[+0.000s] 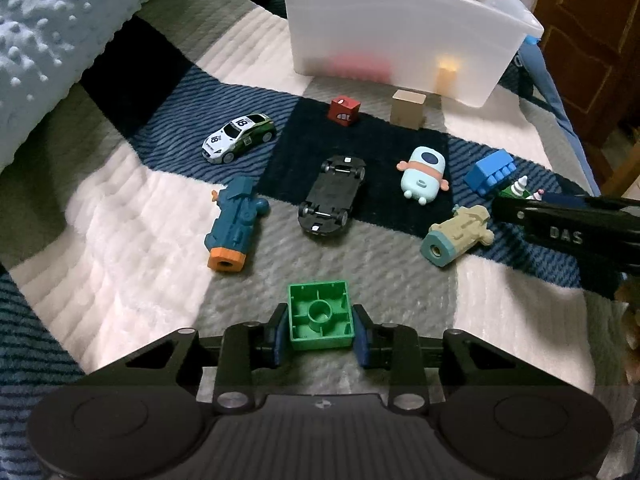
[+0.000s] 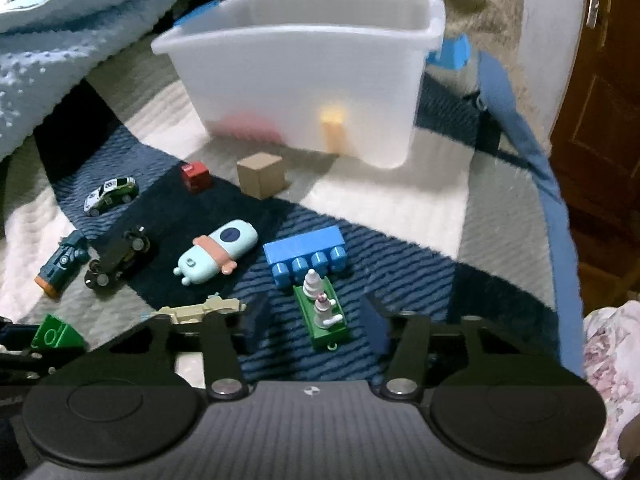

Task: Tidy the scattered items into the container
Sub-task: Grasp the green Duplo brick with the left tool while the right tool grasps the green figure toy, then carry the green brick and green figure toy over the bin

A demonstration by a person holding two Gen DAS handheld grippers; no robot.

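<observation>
My left gripper (image 1: pixel 321 326) is shut on a green brick (image 1: pixel 321 316), hollow side up; the brick also shows in the right wrist view (image 2: pixel 54 334). My right gripper (image 2: pixel 316 320) is open, its fingers on either side of a small green toy wagon with white figures (image 2: pixel 322 316). The translucent white container (image 1: pixel 400 28) stands at the back of the bed, with red and yellow shapes showing through its wall (image 2: pixel 304 76). Scattered on the quilt lie a white race car (image 1: pixel 239 138), an upturned black car (image 1: pixel 333 196), a blue brick (image 2: pixel 306 256) and a pale blue figure (image 2: pixel 218 252).
Also on the quilt: a teal toy with orange tip (image 1: pixel 234 226), a beige toy (image 1: pixel 456 234), a red cube (image 1: pixel 344 110), a wooden block (image 2: pixel 261 175). A light blue blanket (image 1: pixel 48 40) lies at left. The bed edge and a wooden door (image 2: pixel 600 140) are at right.
</observation>
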